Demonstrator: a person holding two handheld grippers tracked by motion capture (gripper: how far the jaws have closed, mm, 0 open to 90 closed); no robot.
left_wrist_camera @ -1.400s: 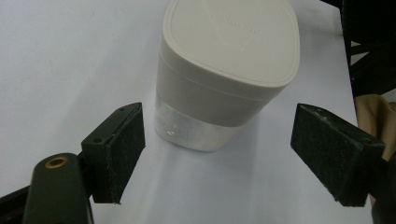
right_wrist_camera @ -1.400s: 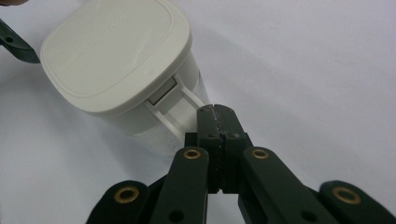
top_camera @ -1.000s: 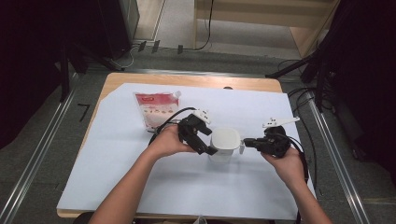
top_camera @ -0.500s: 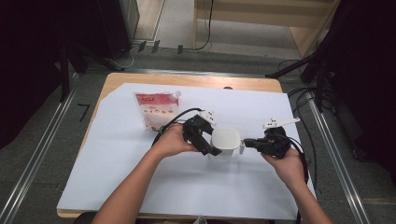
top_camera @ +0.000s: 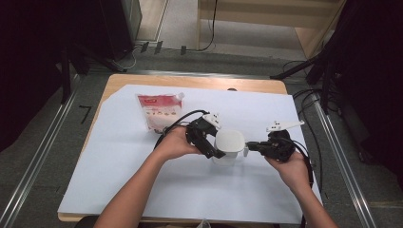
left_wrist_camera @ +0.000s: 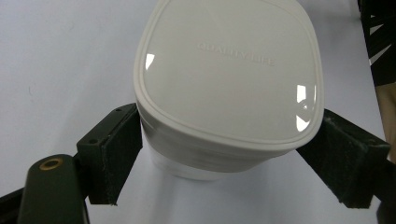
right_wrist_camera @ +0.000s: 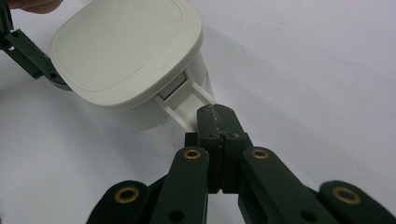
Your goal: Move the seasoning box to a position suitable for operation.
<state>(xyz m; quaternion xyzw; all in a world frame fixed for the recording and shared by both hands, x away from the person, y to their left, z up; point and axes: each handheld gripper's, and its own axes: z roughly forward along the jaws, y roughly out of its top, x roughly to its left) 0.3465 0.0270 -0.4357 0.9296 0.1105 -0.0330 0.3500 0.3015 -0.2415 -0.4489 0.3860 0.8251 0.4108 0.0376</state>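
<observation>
Right gripper view: my right gripper [right_wrist_camera: 218,116] is clamped on the container's latch tab [right_wrist_camera: 194,105], ready to pull it. I brace the white lidded container [left_wrist_camera: 224,88] between my left gripper's [left_wrist_camera: 233,154] pads, which are pressed against its sides to steady it on the white sheet [top_camera: 142,180].

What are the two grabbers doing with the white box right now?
Left gripper clamps the white container by its lid sides. Right gripper shut on its side latch. Nothing in the way.

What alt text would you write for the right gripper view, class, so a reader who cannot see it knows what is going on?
The right gripper, jaws shut, pinches the latch tab on the side of a white lidded container standing on a white table cover. At the container's far side, part of the left gripper touches it.
</observation>
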